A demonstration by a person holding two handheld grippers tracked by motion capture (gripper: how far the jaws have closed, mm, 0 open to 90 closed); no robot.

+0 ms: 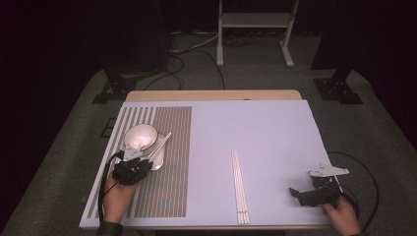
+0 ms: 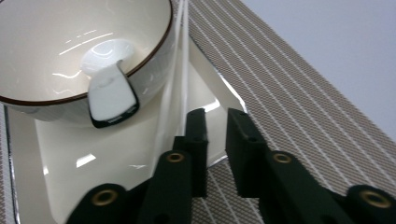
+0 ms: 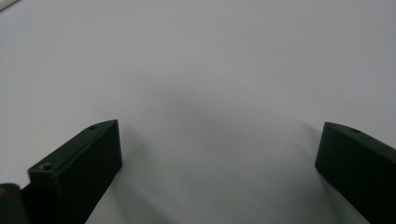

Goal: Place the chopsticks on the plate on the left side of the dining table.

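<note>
Where dark floor surrounds it, pale table [image 1: 265,128] with striped placemat [image 1: 169,142].

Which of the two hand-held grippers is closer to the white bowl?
The left gripper. It sits right beside the bowl, at the edge of the white plate under it. The right gripper is far off, across the table near its opposite edge.

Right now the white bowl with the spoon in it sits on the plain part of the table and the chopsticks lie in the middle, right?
Not quite. The high view shows the bowl, spoon inside, on the striped placemat, not the plain table. The chopsticks do lie in the middle.
</note>
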